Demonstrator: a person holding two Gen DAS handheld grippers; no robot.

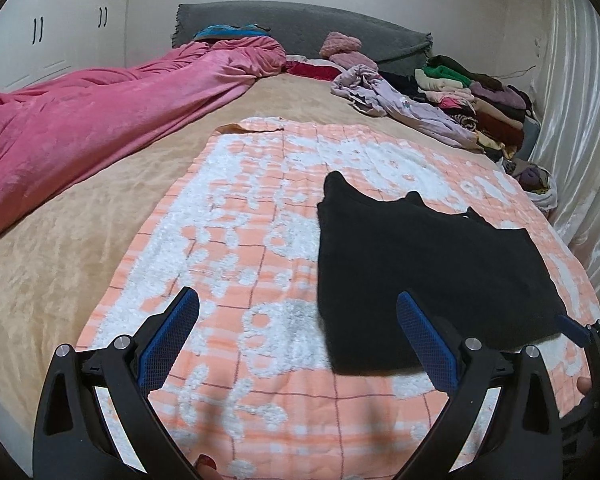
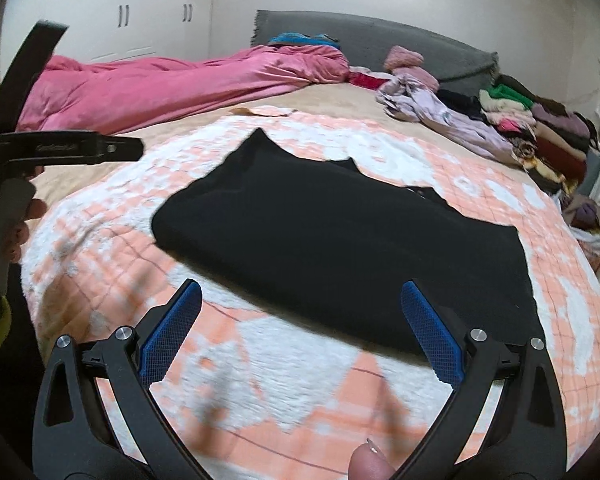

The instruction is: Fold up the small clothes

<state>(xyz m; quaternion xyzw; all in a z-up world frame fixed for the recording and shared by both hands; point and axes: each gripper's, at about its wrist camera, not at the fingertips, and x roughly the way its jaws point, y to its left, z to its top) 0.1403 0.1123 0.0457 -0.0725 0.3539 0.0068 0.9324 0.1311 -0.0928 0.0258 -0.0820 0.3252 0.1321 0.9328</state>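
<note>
LEFT WRIST VIEW
Left gripper (image 1: 298, 340): nearest the camera; two black arms with blue ribbed pads, spread wide, nothing between them, held over the towel.
Fingertip: one shows at the bottom edge, between the arms.
Towel (image 1: 236, 240): one, orange and white with thin dark grid lines, spread flat on the bed.
Black garment (image 1: 420, 276): one, lying flat on the right half of the towel; its near left corner sits between the pads in this view, though whether a pad touches it I cannot tell.
Right gripper: only a blue pad and black frame show at the right edge, just beside the garment's near right corner.
Bed (image 1: 80, 248): one tan cover under the towel.
Pink blanket (image 1: 100, 112): one, bunched along the left side.
Pile of clothes (image 1: 472, 100): one mixed heap at the far right; pieces too many and too tangled to count.
Writing: none readable.

RIGHT WRIST VIEW
Right gripper (image 2: 300, 336): nearest; two blue pads spread wide, empty, above the garment's near edge.
Thumb tip (image 2: 370, 466): one, at the bottom edge.
Black garment (image 2: 340, 248): flat on the towel (image 2: 280, 380), filling the middle.
Left gripper (image 2: 64, 148): at the left edge, seen side-on, held by a hand (image 2: 16, 220); pale lettering on its black arm, too blurred to read.
Cupboard handles (image 2: 124, 16): two pairs on the white doors behind.
</note>
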